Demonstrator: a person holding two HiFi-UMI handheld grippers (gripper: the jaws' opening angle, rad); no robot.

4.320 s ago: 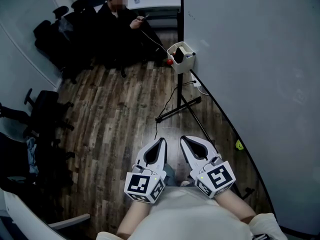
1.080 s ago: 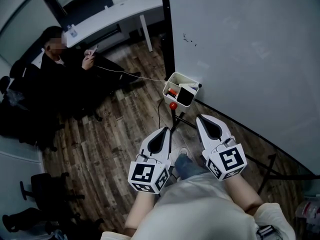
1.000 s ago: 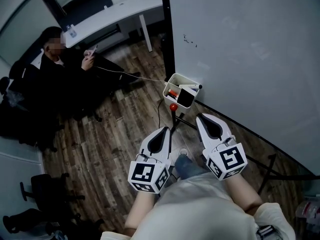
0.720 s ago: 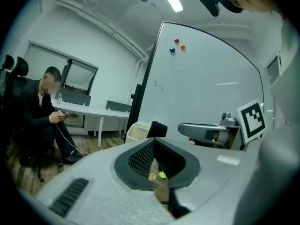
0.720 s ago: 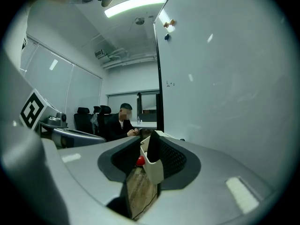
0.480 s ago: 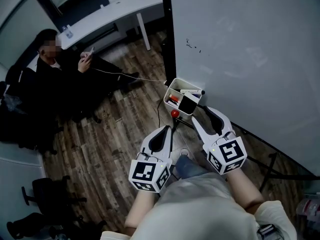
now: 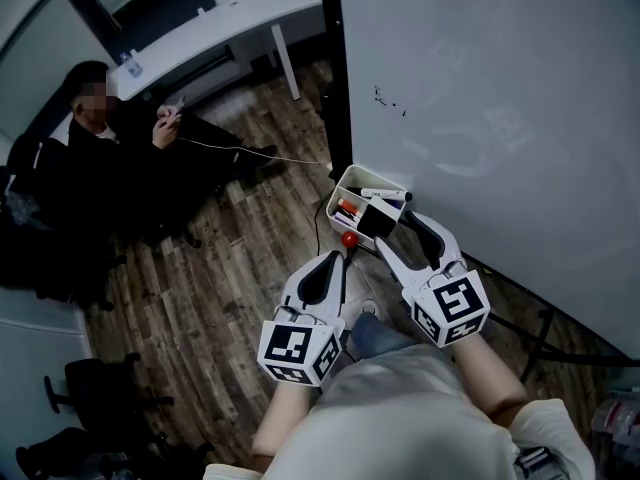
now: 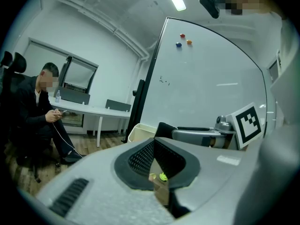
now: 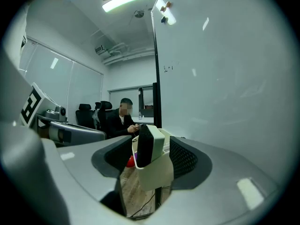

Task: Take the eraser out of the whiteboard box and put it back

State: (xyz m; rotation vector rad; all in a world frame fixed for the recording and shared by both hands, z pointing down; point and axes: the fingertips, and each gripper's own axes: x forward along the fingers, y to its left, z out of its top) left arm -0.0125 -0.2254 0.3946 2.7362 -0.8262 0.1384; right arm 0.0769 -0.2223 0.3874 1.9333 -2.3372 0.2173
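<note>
The white whiteboard box (image 7: 345, 190) hangs at the whiteboard's lower edge. The black-and-white eraser (image 7: 377, 222) stands upright in its near end. My right gripper (image 7: 400, 230) is at the box with its jaws opening; the eraser (image 9: 145, 144) and the box's near wall (image 9: 157, 175) lie between the jaws, and the pads stand off them on both sides. My left gripper (image 7: 328, 260) hangs lower left of the box, shut and holding nothing. In the left gripper view the box (image 8: 139, 131) is ahead, with the right gripper (image 8: 206, 136) beside it.
The whiteboard (image 7: 500, 118) fills the right. A marker (image 7: 385, 195) and small coloured items lie in the box, and a red knob (image 7: 348, 238) sits below it. A seated person (image 7: 90, 138) with a phone is at left, near a white desk (image 7: 230, 18). Wooden floor, stand legs and a cable lie beneath.
My right gripper has moved forward up to the box and gone from shut to wide open around the eraser's end. The left gripper has shifted only a little.
</note>
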